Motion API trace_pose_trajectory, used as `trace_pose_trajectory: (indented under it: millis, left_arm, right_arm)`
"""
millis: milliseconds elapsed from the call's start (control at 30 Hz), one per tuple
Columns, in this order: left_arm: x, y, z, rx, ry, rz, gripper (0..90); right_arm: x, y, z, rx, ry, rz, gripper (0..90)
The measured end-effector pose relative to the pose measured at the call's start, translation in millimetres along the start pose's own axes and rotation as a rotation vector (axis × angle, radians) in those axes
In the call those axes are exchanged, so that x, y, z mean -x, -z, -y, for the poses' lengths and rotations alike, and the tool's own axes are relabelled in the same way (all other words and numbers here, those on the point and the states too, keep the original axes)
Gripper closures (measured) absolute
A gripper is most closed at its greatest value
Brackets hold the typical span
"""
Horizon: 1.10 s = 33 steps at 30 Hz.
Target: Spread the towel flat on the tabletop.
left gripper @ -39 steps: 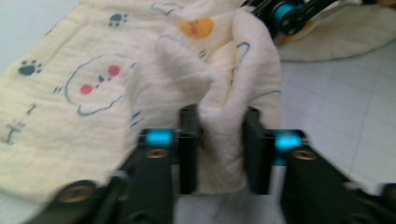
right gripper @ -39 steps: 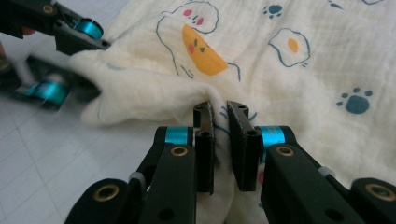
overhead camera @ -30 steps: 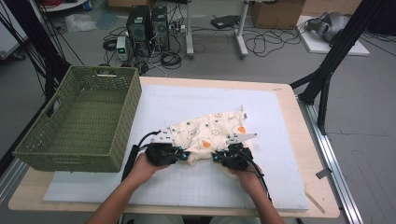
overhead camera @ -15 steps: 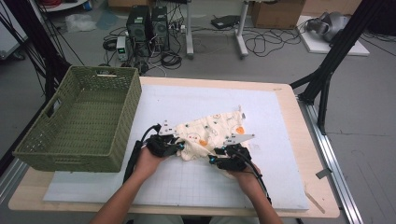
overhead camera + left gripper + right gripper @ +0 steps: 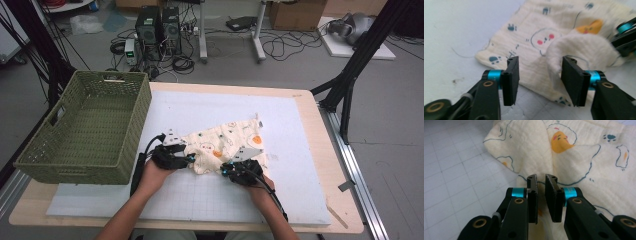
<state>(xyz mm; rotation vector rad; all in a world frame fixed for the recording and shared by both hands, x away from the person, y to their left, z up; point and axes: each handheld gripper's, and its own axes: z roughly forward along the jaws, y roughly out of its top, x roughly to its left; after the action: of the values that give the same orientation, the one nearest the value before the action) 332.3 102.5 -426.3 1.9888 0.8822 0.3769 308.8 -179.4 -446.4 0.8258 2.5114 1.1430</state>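
Both hands rest low at the table's near edge. The left tool has just been opening, spread; the right tool pinches the cream printed cloth, crumpled mid-table.

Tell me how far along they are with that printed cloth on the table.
Early on. The printed cloth lies crumpled on the white mat, not folded, and the green basket beside it holds nothing. In hand: the right gripper pinches a fold at the near edge, while the left gripper has just been opening, cloth between its fingers but not clamped. Left, probably: smoothing, folding, then the basket.
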Motion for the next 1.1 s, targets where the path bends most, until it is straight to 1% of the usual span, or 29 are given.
trace_pose_trajectory:
  millis: [33,133,167,200,233,267,300,367,433,500,567,600,633,667,700,733,767,800,933,1000,1067,1100]
  left_arm:
    - [-0.7,5.0,1.1,0.007,0.004,0.012,52.7]
    - [1.5,16.3,7.8,0.037,-0.006,0.041,59.9]
    - [3.5,19.5,11.3,0.047,-0.009,0.070,63.0]
    - [4.8,20.6,14.0,0.054,-0.010,0.114,66.7]
    - [7.4,20.4,16.4,0.051,-0.021,0.139,68.7]
    - [10.4,19.5,18.6,0.044,-0.043,0.144,68.5]
    - [13.2,17.6,20.5,0.043,-0.052,0.160,67.6]
    - [18.9,12.4,21.9,0.032,-0.082,0.170,63.9]
    - [25.3,5.2,20.8,0.016,-0.092,0.177,58.4]
    - [31.6,-3.8,19.9,-0.009,-0.102,0.171,52.4]
    - [37.5,-12.8,20.3,-0.040,-0.128,0.154,52.7]
    - [40.5,-16.7,20.9,-0.063,-0.145,0.145,54.7]
    - [43.2,-19.1,21.1,-0.082,-0.167,0.129,60.6]
    - [44.3,-18.6,20.3,-0.082,-0.172,0.127,63.0]
    - [45.2,-18.1,20.4,-0.082,-0.168,0.133,72.8]
    - [45.1,-17.3,20.7,-0.082,-0.177,0.129,78.6]
    - [45.0,-16.0,21.5,-0.082,-0.171,0.132,82.4]
    - [43.3,-14.3,22.1,-0.084,-0.165,0.138,83.1]
    - [30.6,-0.7,25.9,-0.078,-0.111,0.169,83.3]
    - [24.5,9.5,27.8,-0.077,-0.103,0.179,83.3]
    - [20.0,21.3,31.8,-0.076,-0.096,0.185,83.1]
    - [18.2,28.5,35.7,-0.075,-0.086,0.186,83.0]
  right_arm:
    - [0.1,-0.1,0.1,0.000,0.003,0.000,80.8]
    - [-0.4,-0.2,0.1,0.001,-0.002,0.002,80.8]
    - [-0.1,-0.3,0.1,0.001,-0.003,-0.001,80.8]
    - [0.4,-0.3,0.1,0.000,-0.003,-0.001,80.8]
    - [0.5,-0.4,0.1,0.001,-0.005,-0.003,80.8]
    - [0.4,-0.2,0.2,-0.001,-0.006,-0.002,80.7]
    - [0.5,-0.3,0.1,0.000,-0.002,0.000,80.6]
    - [0.3,-0.4,0.1,0.000,0.000,0.001,80.6]
    - [0.5,-0.3,0.0,0.000,-0.002,0.001,80.3]
    - [0.3,-0.1,0.1,-0.001,-0.011,0.002,79.8]
    - [0.6,-0.1,0.1,0.000,-0.008,0.004,78.7]
    - [0.8,0.1,0.1,0.001,-0.009,0.005,77.5]
    - [0.6,0.5,0.0,-0.001,-0.011,0.009,74.9]
    - [0.8,1.2,0.0,-0.002,-0.010,0.015,71.2]
    - [0.7,2.3,0.0,-0.004,-0.019,0.018,67.2]
    - [1.4,3.5,0.1,0.001,-0.025,0.019,63.8]
    - [2.5,5.2,0.1,0.007,-0.030,0.025,62.1]
    - [3.3,7.3,-0.1,0.010,-0.036,0.027,60.5]
    - [8.3,18.3,0.1,0.029,-0.047,0.061,55.3]
    - [11.8,24.3,1.7,0.038,-0.056,0.082,54.0]
    - [16.3,31.0,4.1,0.049,-0.076,0.113,51.1]
    - [18.8,34.5,5.4,0.065,-0.092,0.122,49.6]
